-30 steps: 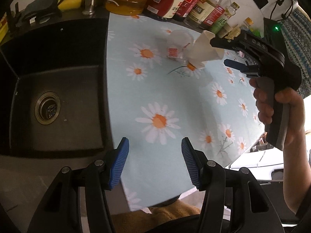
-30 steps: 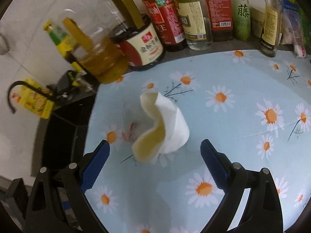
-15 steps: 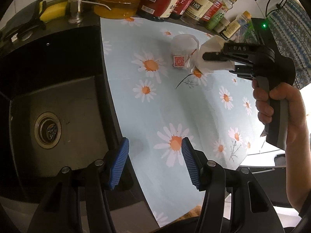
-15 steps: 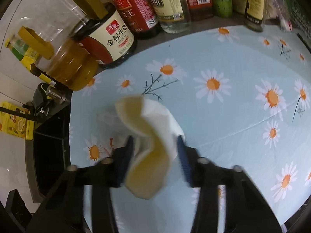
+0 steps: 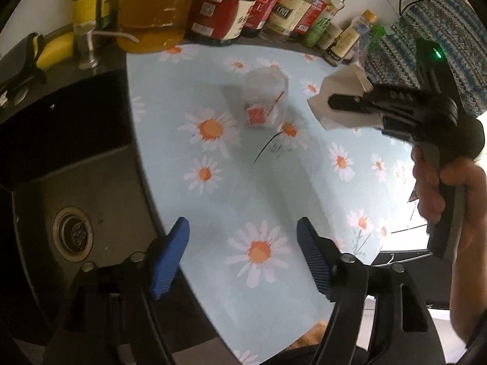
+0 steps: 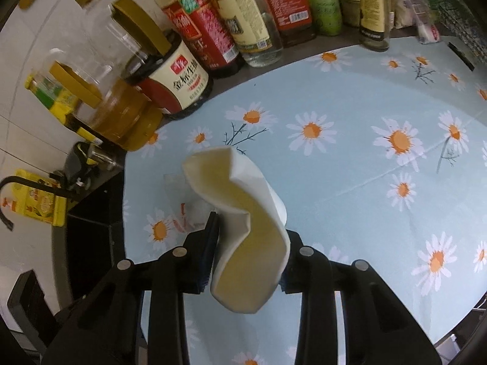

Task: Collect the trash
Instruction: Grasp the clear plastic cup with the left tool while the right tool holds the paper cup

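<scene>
Right claw (image 6: 246, 249): closed on a crumpled white paper (image 6: 243, 231), held clear above the daisy-patterned counter (image 6: 350, 188). Left claw (image 5: 243, 252): fingers spread wide, holding nothing, poised over the counter edge beside the dark sink (image 5: 70, 182). A clear plastic wrapper (image 5: 263, 97) with a red label lies on the counter below the paper. Sauce bottles (image 6: 243, 15) line the back.

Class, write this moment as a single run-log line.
task: collect trash | right gripper: shut on crumpled tissue, off daisy tablecloth | left gripper: open, holding nothing | remaining: clear plastic wrapper on cloth
</scene>
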